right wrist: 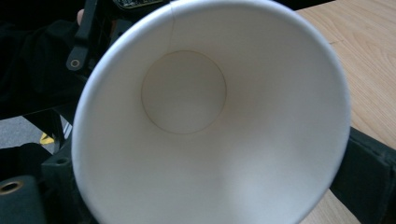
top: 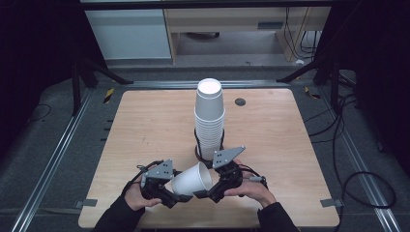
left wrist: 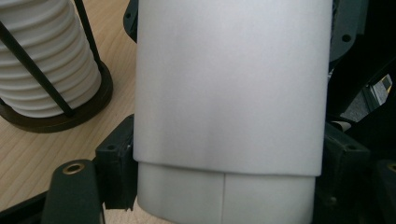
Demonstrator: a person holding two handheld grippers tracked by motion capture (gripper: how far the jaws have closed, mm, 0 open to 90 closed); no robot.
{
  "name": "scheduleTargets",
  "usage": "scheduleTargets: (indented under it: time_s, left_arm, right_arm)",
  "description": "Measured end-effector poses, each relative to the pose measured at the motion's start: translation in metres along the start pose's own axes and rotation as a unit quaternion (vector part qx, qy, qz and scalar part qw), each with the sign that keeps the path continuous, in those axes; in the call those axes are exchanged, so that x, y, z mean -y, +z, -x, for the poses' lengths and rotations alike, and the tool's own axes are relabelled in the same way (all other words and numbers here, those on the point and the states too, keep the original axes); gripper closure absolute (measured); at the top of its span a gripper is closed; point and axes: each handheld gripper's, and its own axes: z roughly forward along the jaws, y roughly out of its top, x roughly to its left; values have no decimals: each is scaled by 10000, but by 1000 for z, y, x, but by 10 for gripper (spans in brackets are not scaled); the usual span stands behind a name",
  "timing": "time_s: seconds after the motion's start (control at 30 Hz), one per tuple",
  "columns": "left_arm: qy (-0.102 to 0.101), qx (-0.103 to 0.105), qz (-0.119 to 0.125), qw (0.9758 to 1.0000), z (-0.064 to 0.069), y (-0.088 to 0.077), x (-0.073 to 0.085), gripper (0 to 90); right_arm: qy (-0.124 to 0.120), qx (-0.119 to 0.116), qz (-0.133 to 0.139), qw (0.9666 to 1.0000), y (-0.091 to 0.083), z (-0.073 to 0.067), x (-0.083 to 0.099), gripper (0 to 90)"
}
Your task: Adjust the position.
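A single white paper cup (top: 192,179) lies on its side above the table's front edge, held between both grippers. My left gripper (top: 176,195) is shut on the cup's base end; in the left gripper view the cup wall (left wrist: 229,93) stands between the black jaws, which press on both sides. My right gripper (top: 206,192) sits at the cup's mouth. The right gripper view looks straight into the cup (right wrist: 187,93), with a jaw against the rim on each side. A tall stack of white cups (top: 209,116) stands upside down in a black wire holder (top: 197,151) at mid-table.
The wooden table (top: 145,125) has a small dark grommet hole (top: 240,102) behind the stack. The holder's round base (left wrist: 70,119) sits close to the left of the held cup. Black frame struts and cables run around the table's edges.
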Motion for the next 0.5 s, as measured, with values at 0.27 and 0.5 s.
scheduleTargets:
  time_s: [0.27, 0.5]
  left_arm:
    - [15, -69, -69, 10000, 0, 1, 0, 213]
    - [-70, -234, -188, 9995, -6, -5, 3, 132]
  right_arm:
    - [-57, 27, -45, 10000, -2, -1, 0, 74]
    - [-51, 195, -118, 9997, -11, 2, -1, 74]
